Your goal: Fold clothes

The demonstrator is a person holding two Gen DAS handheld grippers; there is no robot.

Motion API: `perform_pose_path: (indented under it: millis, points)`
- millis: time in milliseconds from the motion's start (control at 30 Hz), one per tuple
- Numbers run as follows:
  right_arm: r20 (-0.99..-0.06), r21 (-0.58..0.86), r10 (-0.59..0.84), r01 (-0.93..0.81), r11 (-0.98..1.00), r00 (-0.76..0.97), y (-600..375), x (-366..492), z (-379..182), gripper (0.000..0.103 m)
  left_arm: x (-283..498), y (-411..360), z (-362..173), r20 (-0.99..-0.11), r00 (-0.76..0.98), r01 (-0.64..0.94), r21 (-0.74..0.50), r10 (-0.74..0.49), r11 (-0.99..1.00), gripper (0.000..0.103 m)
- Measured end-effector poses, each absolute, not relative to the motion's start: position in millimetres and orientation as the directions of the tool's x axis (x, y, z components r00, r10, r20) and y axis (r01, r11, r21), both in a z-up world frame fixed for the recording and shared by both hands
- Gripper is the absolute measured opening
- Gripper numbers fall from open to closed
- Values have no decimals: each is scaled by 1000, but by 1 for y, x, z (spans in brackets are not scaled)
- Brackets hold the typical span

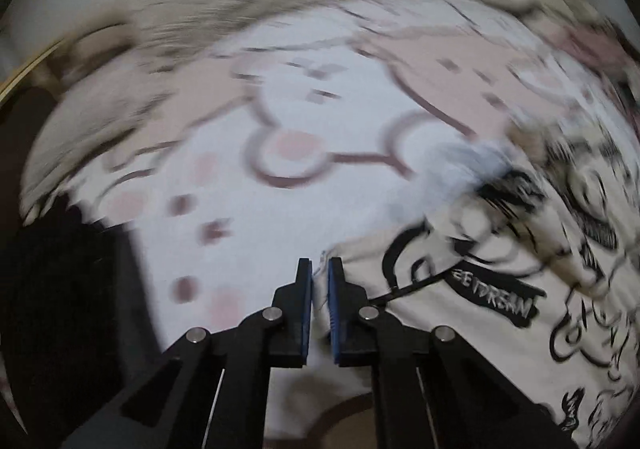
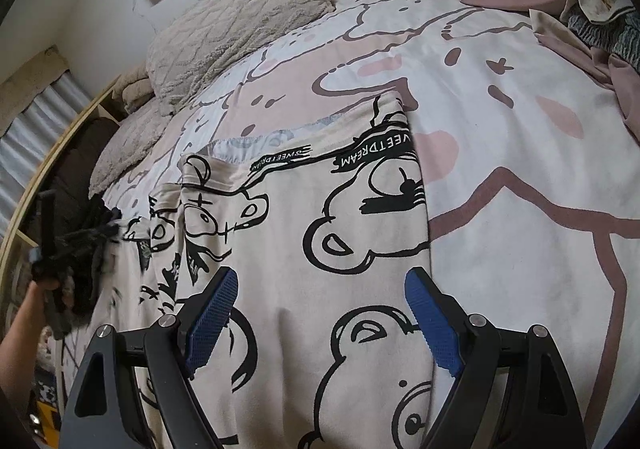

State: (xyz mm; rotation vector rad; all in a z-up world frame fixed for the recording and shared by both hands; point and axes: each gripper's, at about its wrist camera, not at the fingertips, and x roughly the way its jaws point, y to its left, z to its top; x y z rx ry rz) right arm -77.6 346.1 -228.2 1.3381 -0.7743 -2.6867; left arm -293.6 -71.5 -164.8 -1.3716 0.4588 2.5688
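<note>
A: Where is the garment?

B: I'm looking at the printed pants [image 2: 320, 209] lying flat on the bed [image 2: 520, 169], waistband away from me, bear drawings and lettering across the cloth. My right tongs [image 2: 320, 313] are hovering wide open above the near part, holding nothing.

A: And the left tongs?

B: The left tongs [image 1: 320, 289] are nearly shut, and I'm seeing a sliver of pale cloth between the blue pads [image 1: 306, 313], so I'm judging they are pinching the pants' edge. That view is badly blurred, so I'm not swearing to it.

A: How is it going to handle?

B: I'm expecting it to be light, soft and limp, sagging wherever it is unsupported and dragging on the bedcover. I'm thinking the hems or waistband corners are the places to grip, where the seams are thicker and slipping less.
</note>
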Motion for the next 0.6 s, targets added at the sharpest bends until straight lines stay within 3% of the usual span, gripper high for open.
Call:
perform_pose_path:
  millis: [167,433,467,533,600]
  points:
    - [-762,390,-217,-165,-906,-610,339,-80,-231,86,-273,-110,-149,-822,-569,-245,134,30,-960,8]
    - [-751,367,-186,-167,-915,-634,342,-75,-223,86,-258,-120,-192,-870,-474,-176,246,-137,-953,14]
    - [-736,384,-186,-175,-907,-651,347,-72,-218,86,-256,-120,-191,-860,-486,-157,258,-153,-953,23]
    - [-703,406,-173,-189,-894,-689,362,-69,-208,86,-249,-121,-180,-830,-533,-116,262,-163,-958,56]
    - [-703,369,-123,-212,-905,-701,379,-80,-201,86,-237,-120,-164,-790,-591,-72,257,-166,-964,68]
